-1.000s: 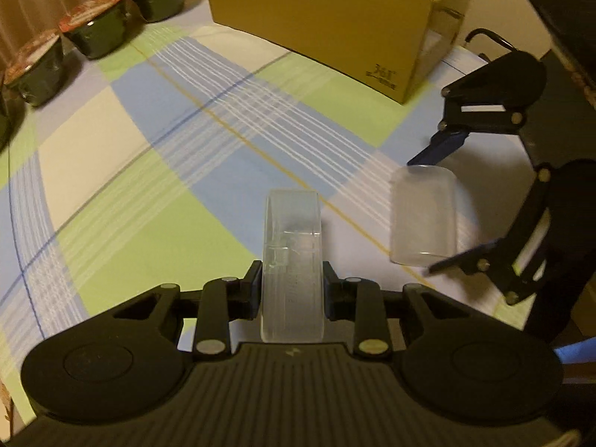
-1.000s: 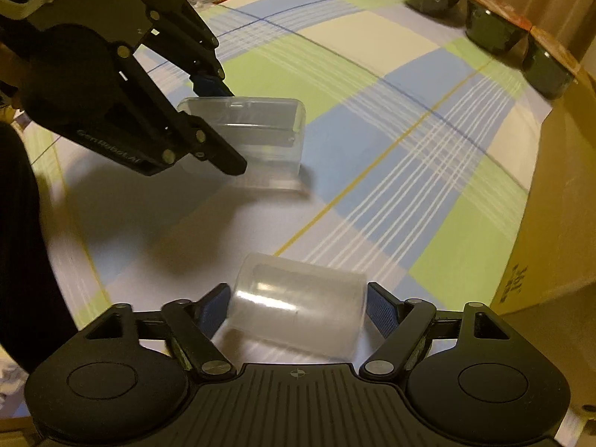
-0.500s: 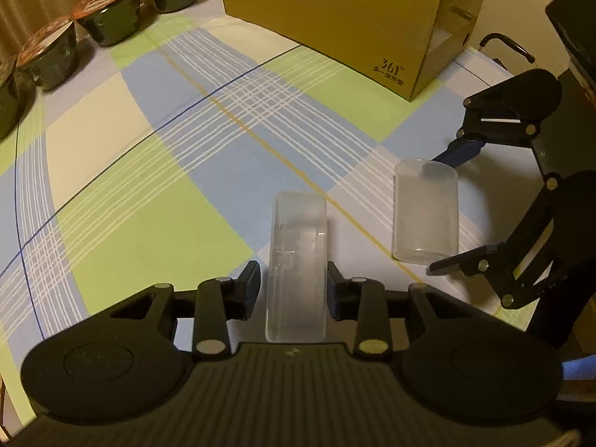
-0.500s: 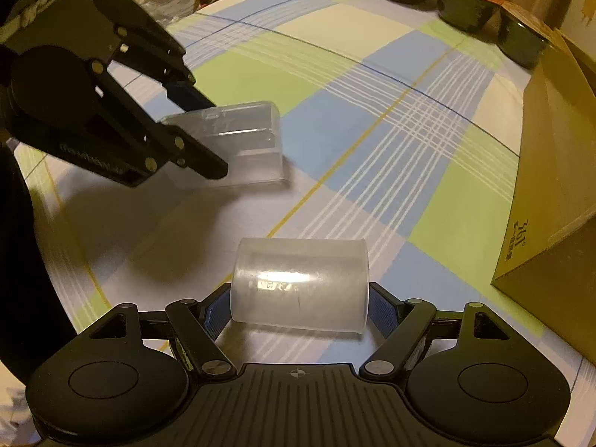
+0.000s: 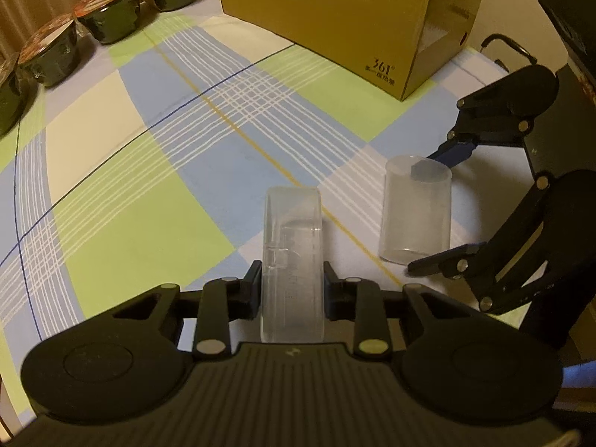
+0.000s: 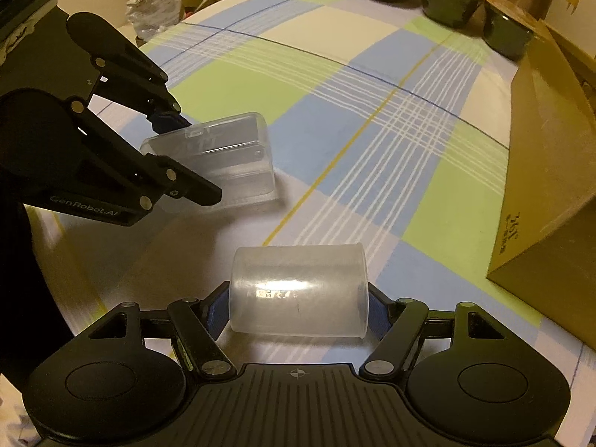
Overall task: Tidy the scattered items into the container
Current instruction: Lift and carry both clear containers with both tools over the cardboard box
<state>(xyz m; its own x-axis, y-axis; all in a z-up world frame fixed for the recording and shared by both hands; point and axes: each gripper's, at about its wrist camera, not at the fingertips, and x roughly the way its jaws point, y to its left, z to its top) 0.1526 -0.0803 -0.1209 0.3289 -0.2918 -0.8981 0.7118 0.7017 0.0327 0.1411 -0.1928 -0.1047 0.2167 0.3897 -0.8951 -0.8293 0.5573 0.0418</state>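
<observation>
My left gripper (image 5: pixel 291 286) clamps a clear plastic case (image 5: pixel 291 246); my right gripper (image 6: pixel 298 311) pinches a translucent cup (image 6: pixel 298 290) (sideways)

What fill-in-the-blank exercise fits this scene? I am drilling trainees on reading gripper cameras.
1. The left gripper is shut on a clear plastic ____.
2. The right gripper is shut on a translucent ____.
3. The cardboard box is ____ in colour.
4. The tablecloth has a ____ pattern.

Missing words: case; cup; yellow; plaid
</observation>
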